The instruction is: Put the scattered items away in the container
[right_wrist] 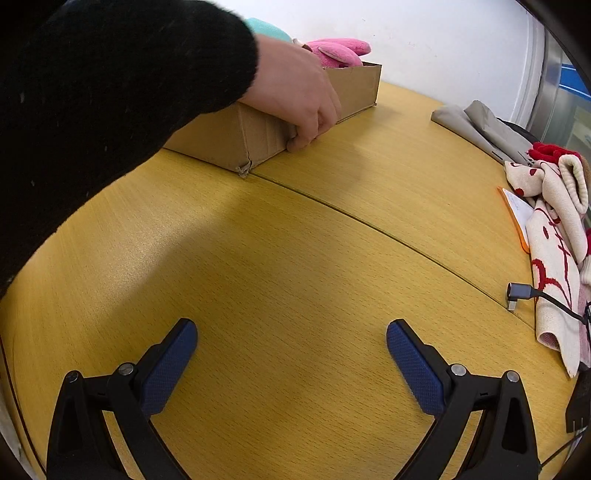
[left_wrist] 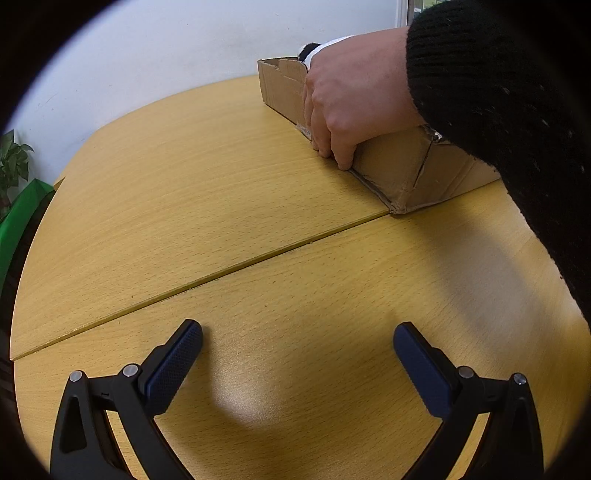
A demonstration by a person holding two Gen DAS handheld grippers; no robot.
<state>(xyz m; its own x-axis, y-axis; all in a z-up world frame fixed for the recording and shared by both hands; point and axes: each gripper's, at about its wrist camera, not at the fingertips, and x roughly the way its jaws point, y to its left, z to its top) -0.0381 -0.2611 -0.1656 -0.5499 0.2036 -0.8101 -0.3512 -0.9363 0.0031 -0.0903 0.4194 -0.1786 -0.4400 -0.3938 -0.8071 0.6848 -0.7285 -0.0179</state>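
Observation:
A shallow cardboard box (left_wrist: 406,173) (right_wrist: 236,138) sits at the far side of the wooden table (left_wrist: 229,206) (right_wrist: 295,236). A person's hands (left_wrist: 354,99) (right_wrist: 299,99) in black sleeves grip its two long sides. Pink (right_wrist: 338,51) and turquoise (right_wrist: 267,27) plush toys stick out of the box; a black-and-white item (left_wrist: 314,50) shows at its far end. My left gripper (left_wrist: 297,343) hovers open over bare table, well short of the box. My right gripper (right_wrist: 291,341) is likewise open with nothing between its fingers.
At the table's right edge lie a cream-and-red knitted cloth (right_wrist: 554,236), a grey folded fabric (right_wrist: 484,127), an orange-edged card (right_wrist: 517,214) and a grey USB plug with cable (right_wrist: 521,293). A potted plant (left_wrist: 13,162) and green object (left_wrist: 22,214) stand beyond the left edge.

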